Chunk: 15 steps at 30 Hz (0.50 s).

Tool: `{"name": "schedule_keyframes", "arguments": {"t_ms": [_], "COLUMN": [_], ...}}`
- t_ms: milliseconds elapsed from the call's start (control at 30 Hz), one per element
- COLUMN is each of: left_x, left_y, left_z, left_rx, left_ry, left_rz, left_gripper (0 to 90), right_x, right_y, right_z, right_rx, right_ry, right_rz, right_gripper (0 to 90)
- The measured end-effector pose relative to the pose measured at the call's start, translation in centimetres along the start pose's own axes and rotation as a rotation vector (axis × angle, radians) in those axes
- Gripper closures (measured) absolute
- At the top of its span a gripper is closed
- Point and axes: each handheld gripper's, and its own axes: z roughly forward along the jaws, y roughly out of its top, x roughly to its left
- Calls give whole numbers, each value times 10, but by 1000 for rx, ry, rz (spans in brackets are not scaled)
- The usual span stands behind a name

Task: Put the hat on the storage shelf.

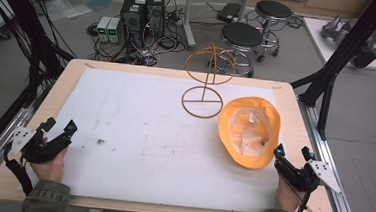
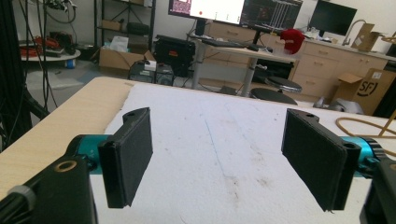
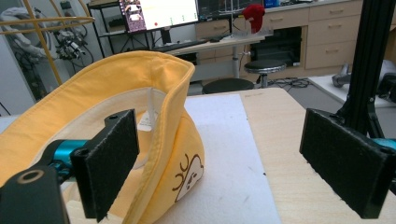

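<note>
A yellow bucket hat [image 1: 248, 131] lies upside down on the white mat at the right, its pale lining facing up. Close in the right gripper view, the hat [image 3: 116, 102] has a small cartoon print on its side. A thin wooden wire hat stand [image 1: 207, 80] rises behind it, near the table's far edge. My right gripper [image 1: 293, 152] sits just to the right of the hat's brim, open, with its left pad beside the brim. At the mat's left edge my left gripper [image 1: 60, 126] rests open, with bare mat between its pads [image 2: 128, 154].
The white foam mat [image 1: 149, 133] covers most of the wooden table [image 1: 62, 84]. Black frame posts [image 1: 340, 51] stand at the right. Stools [image 1: 242, 37], computer boxes and cables are on the floor beyond the far edge.
</note>
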Motion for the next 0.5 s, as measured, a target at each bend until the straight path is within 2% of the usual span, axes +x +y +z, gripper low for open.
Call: {"name": "schedule_keyframes", "arguments": {"t_ms": [500], "left_x": [0], "left_y": [0], "left_z": [0], "left_rx": [5], "left_ry": [1], "left_rz": [2], "left_gripper": [251], "right_x": [1], "right_y": [0], "right_z": [0], "right_rx": [5], "right_ry": [5], "right_rz": [3], "right_gripper": [107]}}
